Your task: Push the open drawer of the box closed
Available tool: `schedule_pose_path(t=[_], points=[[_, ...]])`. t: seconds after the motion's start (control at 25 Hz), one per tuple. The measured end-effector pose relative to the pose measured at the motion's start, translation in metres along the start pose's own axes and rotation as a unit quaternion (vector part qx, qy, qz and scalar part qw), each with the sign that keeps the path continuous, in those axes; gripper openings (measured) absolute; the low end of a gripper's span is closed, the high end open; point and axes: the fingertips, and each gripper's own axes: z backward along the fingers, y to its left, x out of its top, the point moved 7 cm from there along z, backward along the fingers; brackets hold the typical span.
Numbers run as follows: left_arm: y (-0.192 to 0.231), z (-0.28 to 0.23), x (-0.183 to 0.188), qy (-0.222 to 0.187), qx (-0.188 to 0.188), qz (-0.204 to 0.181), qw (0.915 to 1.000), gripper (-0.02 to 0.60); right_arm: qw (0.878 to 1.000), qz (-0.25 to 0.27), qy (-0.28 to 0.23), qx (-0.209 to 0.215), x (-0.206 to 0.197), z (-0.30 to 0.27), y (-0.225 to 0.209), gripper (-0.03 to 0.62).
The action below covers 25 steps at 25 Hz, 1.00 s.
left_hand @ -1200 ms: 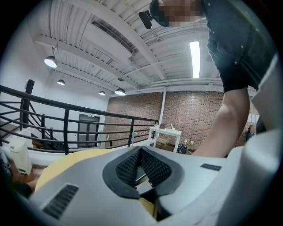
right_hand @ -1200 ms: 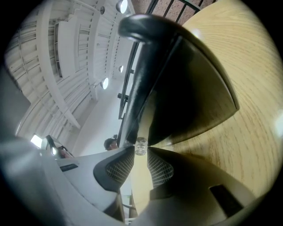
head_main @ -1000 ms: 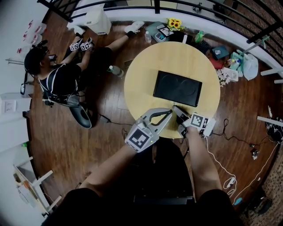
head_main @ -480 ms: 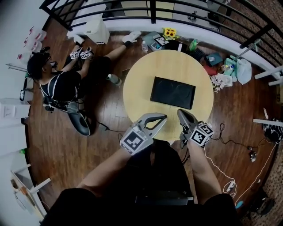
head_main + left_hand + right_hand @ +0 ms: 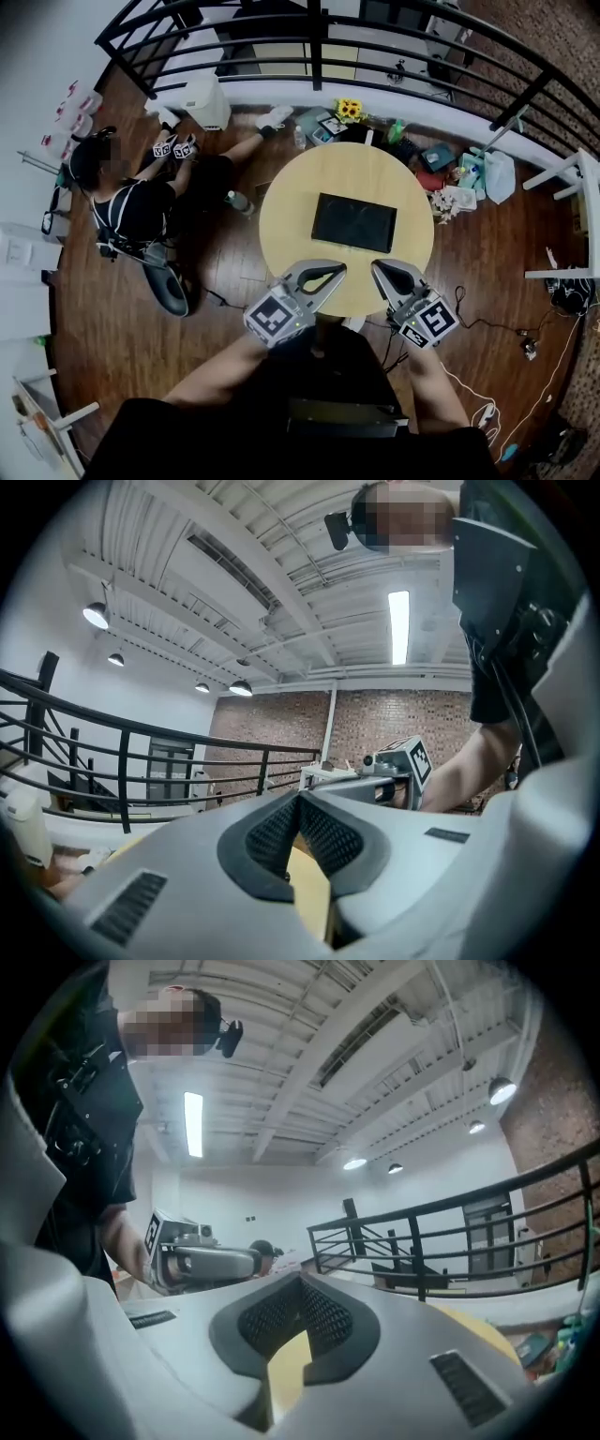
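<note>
Just left gripper (image 5: 332, 270), right gripper (image 5: 380, 266) clenched empty at table (image 5: 291, 192) edge, box (image 5: 353, 223) apart.

Flat black rectangular box (image 5: 354, 223), lying near the middle of the round light-wood table (image 5: 291, 206), long sides a little tilted. 2 shallow round dents on top. Outline a plain rectangle; drawer front not distinguishable from above.
</note>
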Motion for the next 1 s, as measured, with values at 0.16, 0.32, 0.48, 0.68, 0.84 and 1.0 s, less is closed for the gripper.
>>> schedule_pose_path(t=[0.16, 0.32, 0.48, 0.68, 0.84, 1.0], points=[[-0.015, 0.01, 0.028, -0.011, 0.002, 0.002, 0.9999, 0.014, 0.999, 0.027, -0.013, 0.012, 0.044, 0.014, 0.026, 0.015], [-0.028, 0.02, 0.053, -0.022, -0.005, -0.003, 0.9997, 0.014, 0.998, 0.051, -0.035, 0.022, 0.08, 0.026, 0.048, 0.015], [-0.04, 0.027, 0.083, -0.035, -0.01, -0.017, 0.9992, 0.014, 0.996, 0.07, -0.043, 0.036, 0.11, 0.034, 0.065, 0.015], [-0.057, 0.042, 0.115, -0.053, -0.026, -0.029, 0.9978, 0.014, 0.996, 0.073, -0.038, 0.042, 0.134, 0.038, 0.085, 0.015], [-0.063, 0.046, 0.128, -0.051, -0.028, -0.041, 0.9975, 0.014, 0.996, 0.062, -0.032, 0.047, 0.141, 0.038, 0.093, 0.017], [-0.061, 0.048, 0.134, -0.049, -0.031, -0.055, 0.9968, 0.014, 0.996, 0.071, -0.018, 0.059, 0.144, 0.031, 0.101, 0.017]])
